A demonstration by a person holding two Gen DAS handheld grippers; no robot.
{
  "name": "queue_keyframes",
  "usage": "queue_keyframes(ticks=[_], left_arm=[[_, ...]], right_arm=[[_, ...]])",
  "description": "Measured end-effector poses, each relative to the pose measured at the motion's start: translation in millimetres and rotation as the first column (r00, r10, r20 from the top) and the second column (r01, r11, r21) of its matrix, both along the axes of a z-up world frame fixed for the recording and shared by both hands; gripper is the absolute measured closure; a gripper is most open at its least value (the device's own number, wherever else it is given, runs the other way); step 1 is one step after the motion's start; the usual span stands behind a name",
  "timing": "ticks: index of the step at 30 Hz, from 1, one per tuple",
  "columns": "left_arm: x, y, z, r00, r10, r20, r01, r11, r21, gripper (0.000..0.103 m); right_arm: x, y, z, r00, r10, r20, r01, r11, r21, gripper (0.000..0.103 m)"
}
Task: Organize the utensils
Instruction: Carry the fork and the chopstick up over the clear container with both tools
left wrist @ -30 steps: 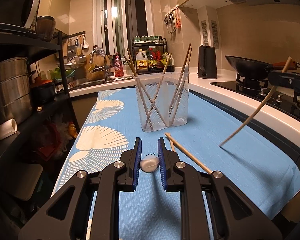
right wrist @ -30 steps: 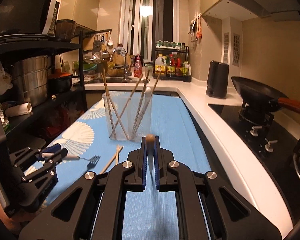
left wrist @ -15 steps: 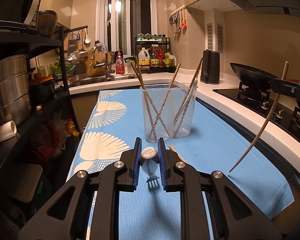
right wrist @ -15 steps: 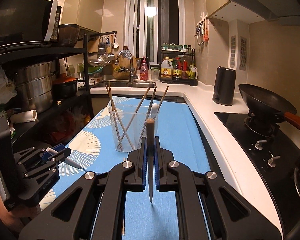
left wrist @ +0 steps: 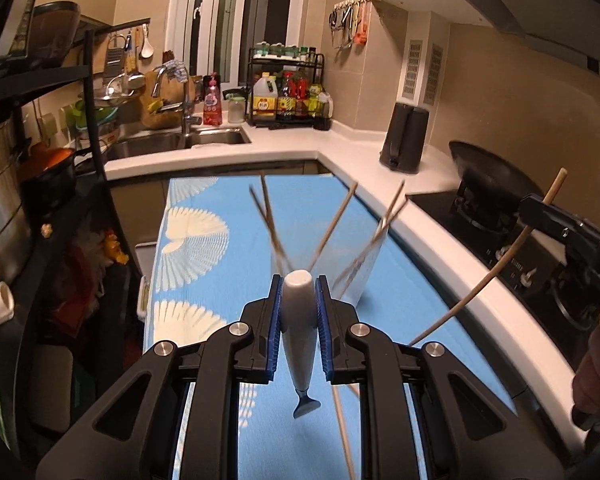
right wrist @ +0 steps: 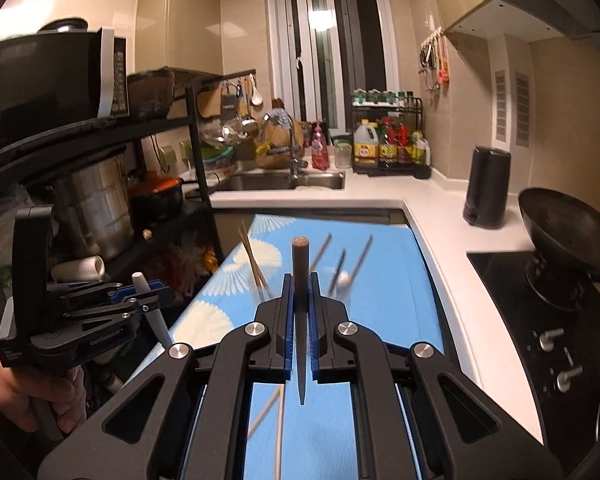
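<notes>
My left gripper (left wrist: 299, 286) is shut on the white handle of a fork (left wrist: 300, 344), which hangs tines down above the blue cloth (left wrist: 204, 264). Just beyond it stands the clear holder (left wrist: 360, 276) with several chopsticks leaning in it, blurred. My right gripper (right wrist: 300, 282) is shut on a wooden chopstick (right wrist: 300, 264) that points steeply down over the cloth. In the left wrist view that chopstick (left wrist: 488, 280) slants from the right gripper (left wrist: 540, 214) at the right. In the right wrist view the left gripper (right wrist: 140, 296) shows at the left. Loose chopsticks (right wrist: 278, 420) lie on the cloth below.
A black rack with steel pots (right wrist: 92, 208) and a microwave (right wrist: 48, 84) lines the left side. A sink (left wrist: 180, 140) and a bottle rack (left wrist: 288, 96) sit at the back. A black kettle (left wrist: 404, 136), a wok (right wrist: 568, 232) and the hob stand on the right counter.
Both grippers rose above the cloth with their utensils. The fork swung from near level to hanging tines down. The holder now sits lower and closer in both views.
</notes>
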State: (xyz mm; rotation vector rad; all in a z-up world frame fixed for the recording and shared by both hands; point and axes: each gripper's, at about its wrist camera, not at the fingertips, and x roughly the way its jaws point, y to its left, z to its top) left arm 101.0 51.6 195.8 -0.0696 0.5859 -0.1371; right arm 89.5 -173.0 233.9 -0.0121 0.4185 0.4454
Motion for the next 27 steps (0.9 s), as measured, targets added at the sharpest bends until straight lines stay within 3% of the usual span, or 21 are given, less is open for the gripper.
queue_keyframes(ticks=[7, 11, 19, 27], left_arm=[[56, -1, 71, 0.996, -0.035, 0.082, 0.038, 0.999, -0.036, 0.087], [90, -9, 81, 0.995, -0.039, 0.095, 0.043, 0.998, -0.038, 0.087], [152, -22, 33, 0.998, -0.067, -0.015, 0.066, 0.995, -0.075, 0.087], [173, -34, -33, 0.988, -0.091, -0.127, 0.086, 0.995, -0.046, 0.087]], right_arm=[[44, 13, 60, 0.997, 0.011, 0.071, -0.015, 0.998, 0.053, 0.097], [73, 19, 72, 0.995, -0.015, 0.102, 0.010, 0.999, 0.051, 0.097], [125, 29, 35, 0.996, -0.059, 0.066, 0.057, 0.998, 0.032, 0.097], [158, 36, -20, 0.997, -0.064, -0.043, 0.064, 0.998, 0.004, 0.097]])
